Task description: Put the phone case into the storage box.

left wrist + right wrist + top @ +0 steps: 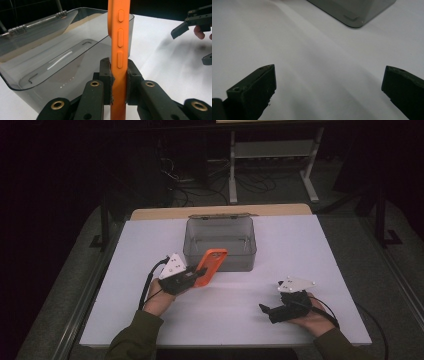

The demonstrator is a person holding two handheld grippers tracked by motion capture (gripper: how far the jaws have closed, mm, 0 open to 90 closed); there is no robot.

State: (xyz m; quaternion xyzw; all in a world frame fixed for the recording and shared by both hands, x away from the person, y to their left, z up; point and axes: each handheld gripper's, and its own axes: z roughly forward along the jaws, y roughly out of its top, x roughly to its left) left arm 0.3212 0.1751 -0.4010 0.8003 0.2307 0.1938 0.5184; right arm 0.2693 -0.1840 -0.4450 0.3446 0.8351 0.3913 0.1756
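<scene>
We see the left gripper (200, 272) pinching an orange silicone phone case (210, 266) edge-on, both pads pressed on its side just below the three moulded buttons. The case tilts up over the front rim of the smoke-grey transparent plastic bin (220, 242), which sits open with its hinged lid folded back, on the white table (300, 245). The right gripper (264, 309) rests well to the right of the bin and nearer the person, jaws spread wide, nothing between them, low over bare tabletop.
</scene>
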